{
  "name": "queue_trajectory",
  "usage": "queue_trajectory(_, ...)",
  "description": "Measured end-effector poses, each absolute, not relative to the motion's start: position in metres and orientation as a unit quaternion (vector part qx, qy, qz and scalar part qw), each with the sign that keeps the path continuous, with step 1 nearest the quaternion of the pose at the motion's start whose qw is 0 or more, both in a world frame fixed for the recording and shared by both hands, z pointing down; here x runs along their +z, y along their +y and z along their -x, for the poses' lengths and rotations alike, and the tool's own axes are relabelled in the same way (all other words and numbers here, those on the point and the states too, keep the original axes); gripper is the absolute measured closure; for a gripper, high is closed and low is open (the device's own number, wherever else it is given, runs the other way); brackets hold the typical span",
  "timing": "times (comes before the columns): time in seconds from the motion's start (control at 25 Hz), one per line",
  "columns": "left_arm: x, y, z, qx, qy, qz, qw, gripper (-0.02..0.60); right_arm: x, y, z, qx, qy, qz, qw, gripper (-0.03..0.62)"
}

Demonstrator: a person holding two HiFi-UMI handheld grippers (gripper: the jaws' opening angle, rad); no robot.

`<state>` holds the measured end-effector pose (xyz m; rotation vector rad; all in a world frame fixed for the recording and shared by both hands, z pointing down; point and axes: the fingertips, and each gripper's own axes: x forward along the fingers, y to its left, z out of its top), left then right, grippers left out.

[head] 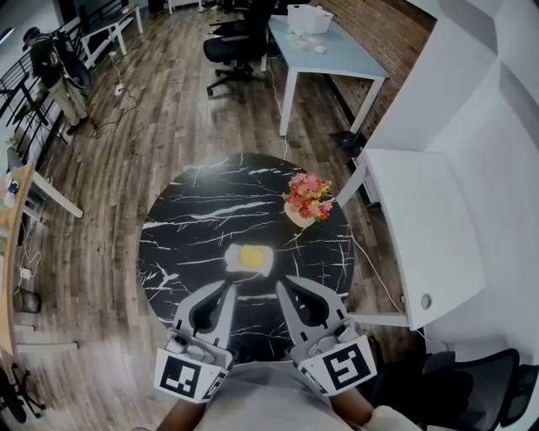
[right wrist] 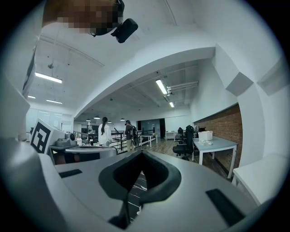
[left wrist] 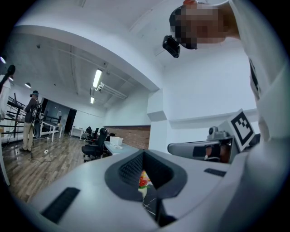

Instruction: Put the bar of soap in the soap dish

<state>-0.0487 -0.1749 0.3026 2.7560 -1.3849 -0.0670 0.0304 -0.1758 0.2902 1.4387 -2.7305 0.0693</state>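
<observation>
A yellow soap (head: 250,255) is seen in a white dish (head: 230,258) near the flowers (head: 308,197); left claw (head: 229,288) and right claw (head: 285,284) are clenched empty.

Head view is looking steeply down at the table (head: 194,210)
Gripper views are facing level; all three are sharing the chair (head: 236,46)

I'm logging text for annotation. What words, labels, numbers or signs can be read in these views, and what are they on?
No words or numbers can be read in any view.
Left gripper, marker cube: black-and-white square pattern, no letters.
Right gripper, marker cube: the same kind of pattern, no letters.
White box on the far desk: too small to show any print.
</observation>
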Motion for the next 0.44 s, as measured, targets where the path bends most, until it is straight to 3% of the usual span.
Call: queue_trajectory(0.44,0.3033,-0.1781,0.0504,-0.017,-0.448,-0.893,0.031,0.58,0.2882,-0.1795,-0.0294,0.022,-0.884,-0.466,0.03,0.582)
